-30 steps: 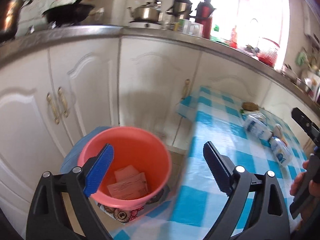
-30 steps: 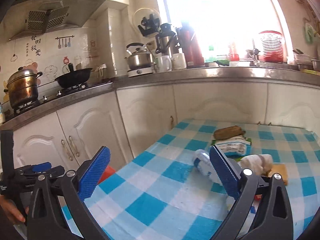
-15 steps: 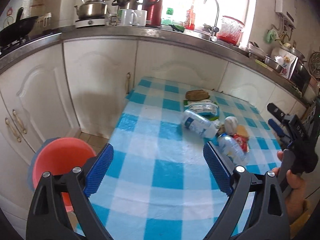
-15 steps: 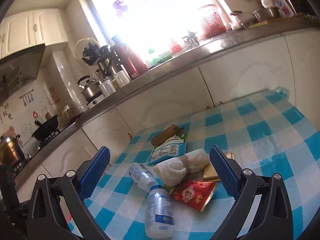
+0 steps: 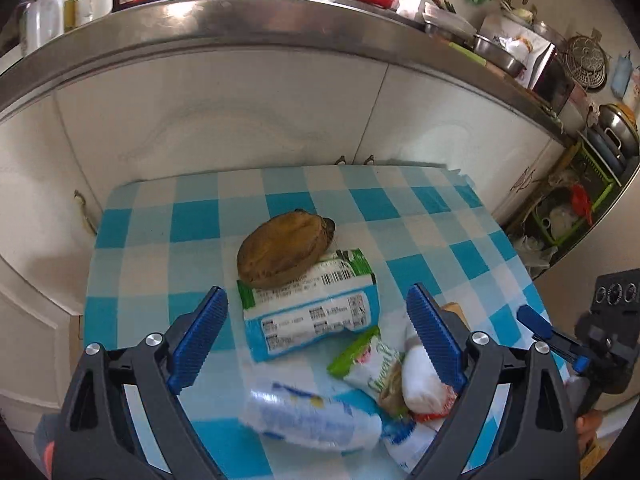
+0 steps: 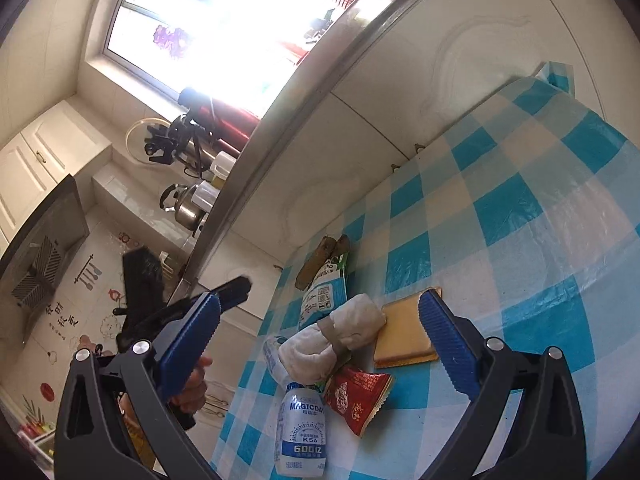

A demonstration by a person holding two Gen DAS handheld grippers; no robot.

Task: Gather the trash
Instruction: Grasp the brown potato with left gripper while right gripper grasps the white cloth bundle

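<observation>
Since the earlier frames, both cameras have swung from the red bucket and cabinet doors toward the litter on the checked tabletop (image 5: 192, 220); the bucket is no longer in view.

Left wrist view. Left tongs (image 5: 318, 338) are spread wide and empty, hovering above the pile. Between the blue pads, at frame centre, lies a white-and-blue snack packet (image 5: 312, 312), its upper edge tucked under a brown flattened object (image 5: 282, 246). Lower in the frame lie a blurred plastic bottle (image 5: 312, 420), a small green-and-white wrapper (image 5: 368, 360) and a white wad (image 5: 420, 376), all touching. At the right edge, the right tongs (image 5: 560, 340) appear; their opening cannot be judged from here.

Right wrist view. Right tongs (image 6: 320, 348) are likewise open with nothing held. Between the pads, at lower centre, sit the white wad (image 6: 332, 340), a tan flat packet (image 6: 404, 336) just beside it, a red sachet (image 6: 356, 396) and the bottle (image 6: 300, 432). The snack packet (image 6: 322, 296) lies further up the frame.

Probable step: first pick from the pile. To do it well, choose one item lying free on top, such as the wad or bottle. Align the pads across its narrow width, lower until both straddle it, then close firmly. The snack packet is pinned by the brown object; lifting it first would likely drag its neighbour.
</observation>
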